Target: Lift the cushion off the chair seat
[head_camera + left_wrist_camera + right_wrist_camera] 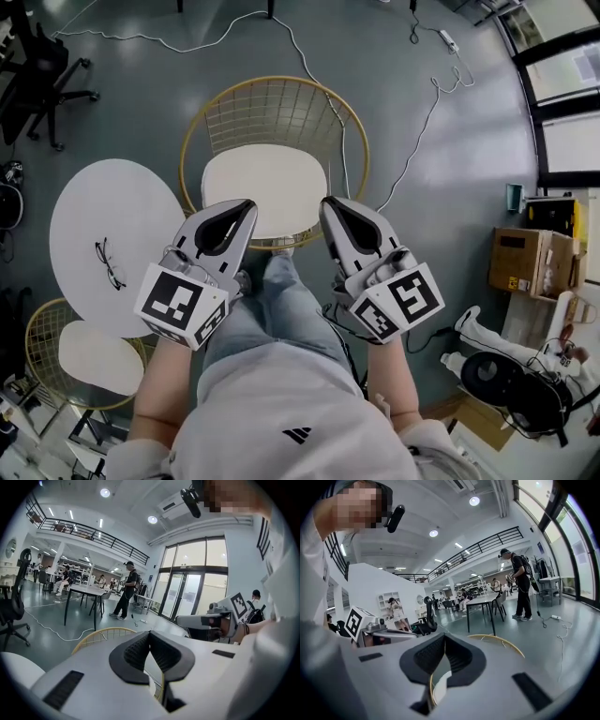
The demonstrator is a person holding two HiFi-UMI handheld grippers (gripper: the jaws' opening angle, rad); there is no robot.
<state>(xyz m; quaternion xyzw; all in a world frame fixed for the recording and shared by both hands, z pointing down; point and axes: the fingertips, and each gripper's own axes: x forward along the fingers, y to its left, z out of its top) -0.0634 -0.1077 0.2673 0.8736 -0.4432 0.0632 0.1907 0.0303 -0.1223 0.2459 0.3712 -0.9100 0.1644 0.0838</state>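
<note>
A cream cushion (265,187) lies on the seat of a gold wire chair (272,108) straight ahead of me. My left gripper (247,205) hovers over the cushion's near left corner, jaws shut with nothing in them. Over the near right corner, my right gripper (326,203) is shut and empty as well. In the left gripper view the closed jaws (150,633) point past the chair's gold rim (101,633). The right gripper view shows shut jaws (444,637), a strip of cushion (440,686) below them and the rim (501,641) beyond.
A round white table (112,225) with glasses (110,264) stands left of the chair. A second wire chair (84,361) is at the lower left. Cables (422,122) trail over the grey floor. Boxes (530,262) and gear sit at the right. People stand further off.
</note>
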